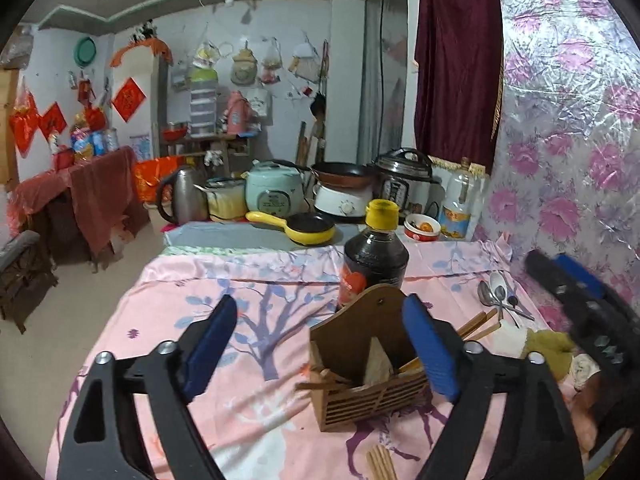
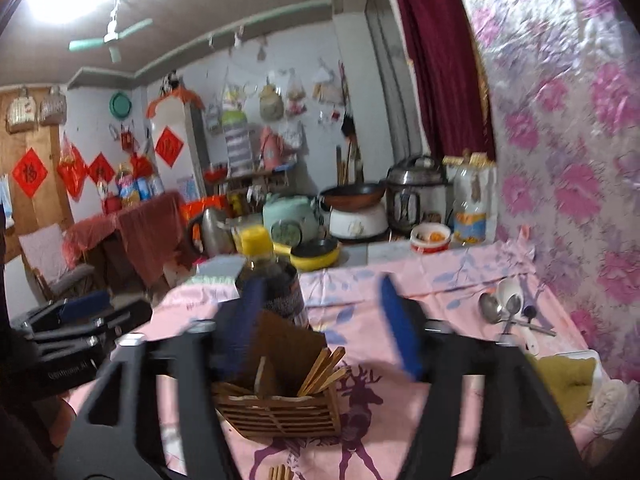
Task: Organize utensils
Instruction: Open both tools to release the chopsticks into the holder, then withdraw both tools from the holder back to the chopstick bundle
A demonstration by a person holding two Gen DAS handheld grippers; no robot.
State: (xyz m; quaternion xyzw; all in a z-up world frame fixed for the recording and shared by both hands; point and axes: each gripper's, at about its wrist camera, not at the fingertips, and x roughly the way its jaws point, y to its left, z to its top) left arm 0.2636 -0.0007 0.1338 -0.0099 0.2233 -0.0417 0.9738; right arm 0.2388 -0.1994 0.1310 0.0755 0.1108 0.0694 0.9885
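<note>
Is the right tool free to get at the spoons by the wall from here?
Probably yes. The right tool is open and empty, and the spoons lie uncovered on bare cloth ahead to its right; the wooden holder and sauce bottle sit off that line.

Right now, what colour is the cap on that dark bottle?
Yellow. The cap on the dark bottle shows best in the left wrist view.

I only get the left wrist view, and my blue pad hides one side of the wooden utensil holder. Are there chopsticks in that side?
Observer: Yes. The right wrist view shows a bundle of light wooden chopsticks leaning out of the slatted brown wooden utensil holder.
Operator: Is the other hand-held gripper carrying anything? It is a blur here.
Observer: No. The right hand-held gripper is open and gripping nothing.
</note>
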